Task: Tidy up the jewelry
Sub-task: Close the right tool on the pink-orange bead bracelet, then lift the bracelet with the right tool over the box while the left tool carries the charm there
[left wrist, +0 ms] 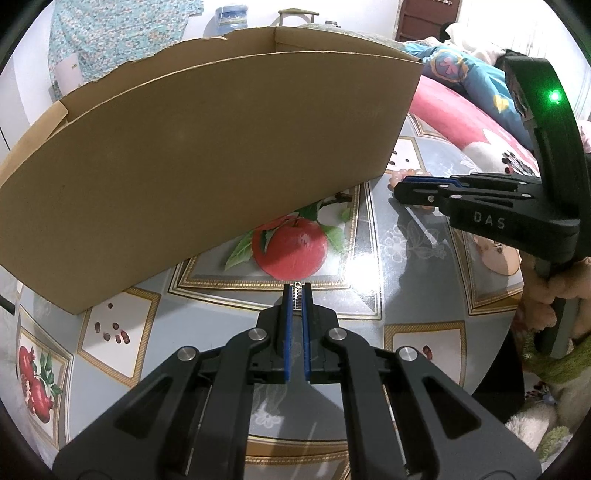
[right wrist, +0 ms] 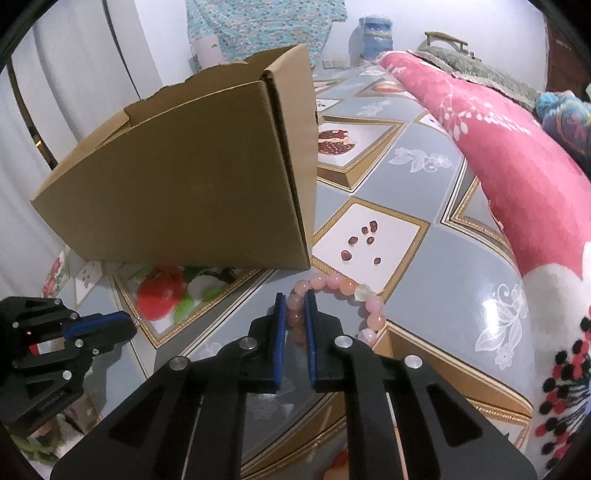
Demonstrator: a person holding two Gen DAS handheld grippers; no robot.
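Observation:
An open cardboard box (left wrist: 207, 155) stands on the patterned table; it also shows in the right wrist view (right wrist: 177, 184). My left gripper (left wrist: 297, 291) is shut on a small silver jewelry piece (left wrist: 297, 295) and holds it just above the table, in front of the box. My right gripper (right wrist: 295, 299) is shut on one side of a pink bead bracelet (right wrist: 343, 291) lying by the box's near right corner. The right gripper also shows in the left wrist view (left wrist: 400, 188), with beads (left wrist: 410, 172) behind it. The left gripper shows in the right wrist view (right wrist: 125, 325).
The table has a glossy fruit-print cloth (left wrist: 373, 258). A pink blanket (right wrist: 517, 166) lies along the table's right side. Bedding (left wrist: 461, 70) and a water jug (left wrist: 231, 16) are behind the box.

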